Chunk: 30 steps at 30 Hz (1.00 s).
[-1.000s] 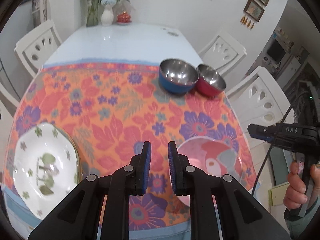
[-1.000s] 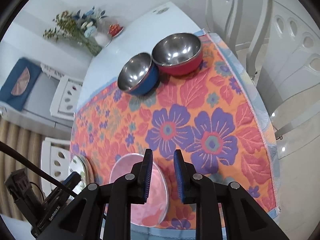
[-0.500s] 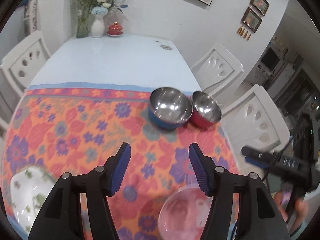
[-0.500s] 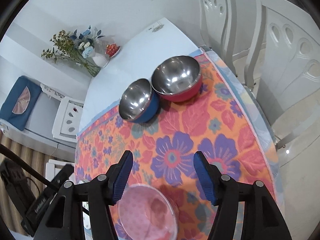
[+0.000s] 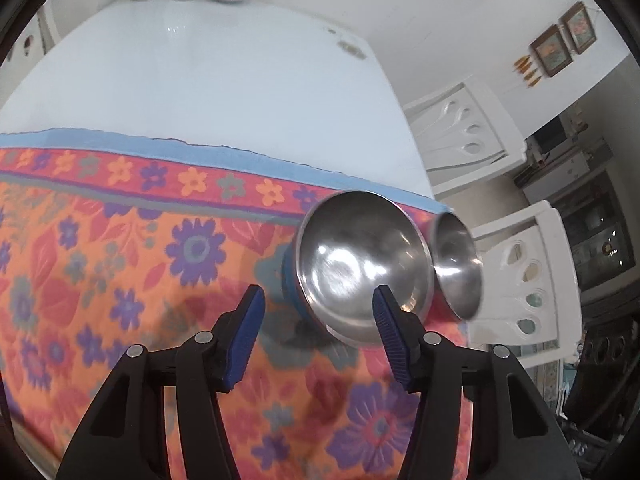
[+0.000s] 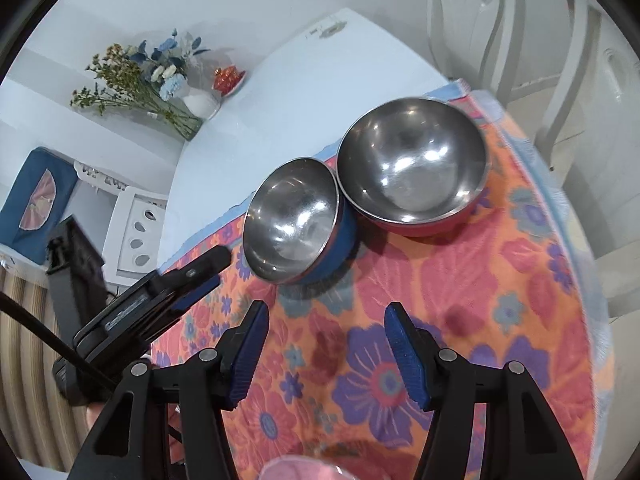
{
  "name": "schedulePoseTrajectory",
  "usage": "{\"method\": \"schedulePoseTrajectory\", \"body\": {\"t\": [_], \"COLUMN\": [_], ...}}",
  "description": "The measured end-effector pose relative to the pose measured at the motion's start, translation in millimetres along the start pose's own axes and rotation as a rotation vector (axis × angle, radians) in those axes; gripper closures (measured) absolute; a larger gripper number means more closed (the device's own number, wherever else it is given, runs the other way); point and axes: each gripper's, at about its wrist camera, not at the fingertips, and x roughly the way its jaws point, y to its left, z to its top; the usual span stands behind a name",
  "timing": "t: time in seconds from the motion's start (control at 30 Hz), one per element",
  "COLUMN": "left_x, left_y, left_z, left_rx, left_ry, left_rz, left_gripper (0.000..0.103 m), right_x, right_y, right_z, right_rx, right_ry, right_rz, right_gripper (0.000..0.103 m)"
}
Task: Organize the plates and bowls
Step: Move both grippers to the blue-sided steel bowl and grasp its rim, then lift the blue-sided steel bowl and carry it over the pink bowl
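Observation:
Two steel-lined bowls stand side by side on the floral cloth: a blue bowl (image 5: pixel 360 272) (image 6: pixel 292 220) and a red bowl (image 5: pixel 456 268) (image 6: pixel 412 168). My left gripper (image 5: pixel 318 304) is at the blue bowl's near side. Its jaws are closing, the right pad overlaps the bowl's rim in the picture, and neither pad presses on it. The right wrist view shows the left gripper (image 6: pixel 208 276) just left of that bowl. My right gripper (image 6: pixel 326 316) hovers over bare cloth short of both bowls, jaws closing with nothing between them. A pink plate (image 6: pixel 304 468) peeks in at the bottom edge.
The floral tablecloth (image 5: pixel 120 280) covers the near half of the white table (image 5: pixel 200 80). At the far end stand a vase of flowers (image 6: pixel 160 80) and a small red lidded dish (image 6: pixel 228 76). White chairs (image 5: pixel 520 280) line the right side, close to the red bowl.
Both grippers went from shut to open and moved forward toward the bowls, which now look much larger. The white leaf-patterned plate left the left view, and the pink plate slid to the bottom edge.

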Motion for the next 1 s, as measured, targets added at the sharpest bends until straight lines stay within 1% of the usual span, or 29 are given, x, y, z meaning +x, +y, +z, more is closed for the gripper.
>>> {"method": "schedulePoseTrajectory", "body": {"t": [0.07, 0.13, 0.2, 0.23, 0.27, 0.3, 0.33, 0.4, 0.47, 0.57, 0.73, 1.0], "left_x": [14, 27, 39, 42, 47, 51, 54, 62, 69, 70, 58, 20], "left_y": [3, 5, 9, 10, 11, 11, 12, 11, 11, 11, 14, 13], "left_z": [8, 14, 19, 21, 22, 23, 23, 24, 25, 24, 21, 10], "left_rx": [0.008, 0.014, 0.007, 0.006, 0.004, 0.004, 0.006, 0.02, 0.027, 0.037, 0.029, 0.033], "left_ry": [0.016, 0.038, 0.04, 0.043, 0.052, 0.059, 0.065, 0.079, 0.091, 0.089, 0.077, 0.018], "left_rz": [0.005, -0.001, 0.01, 0.008, -0.003, -0.016, -0.024, -0.026, -0.024, -0.024, -0.034, -0.017], "left_gripper": [0.055, 0.073, 0.084, 0.084, 0.084, 0.084, 0.084, 0.084, 0.084, 0.084, 0.084, 0.083], "right_x": [13, 28, 38, 45, 49, 53, 56, 61, 68, 70, 63, 44], "right_y": [-1, -3, -4, -4, -5, -4, -4, -1, 1, 1, 6, 26], "right_z": [6, 12, 16, 18, 20, 22, 23, 25, 27, 26, 24, 7], "right_rx": [0.012, 0.027, 0.035, 0.037, 0.039, 0.041, 0.039, 0.031, 0.021, 0.009, -0.012, -0.083], "right_ry": [0.019, 0.044, 0.064, 0.079, 0.085, 0.092, 0.094, 0.087, 0.092, 0.089, 0.091, 0.073], "right_rz": [-0.001, -0.001, -0.005, -0.024, -0.032, -0.029, -0.029, -0.036, -0.046, -0.07, -0.066, -0.053], "right_gripper": [0.046, 0.049, 0.053, 0.059, 0.06, 0.064, 0.066, 0.067, 0.072, 0.072, 0.073, 0.073]}}
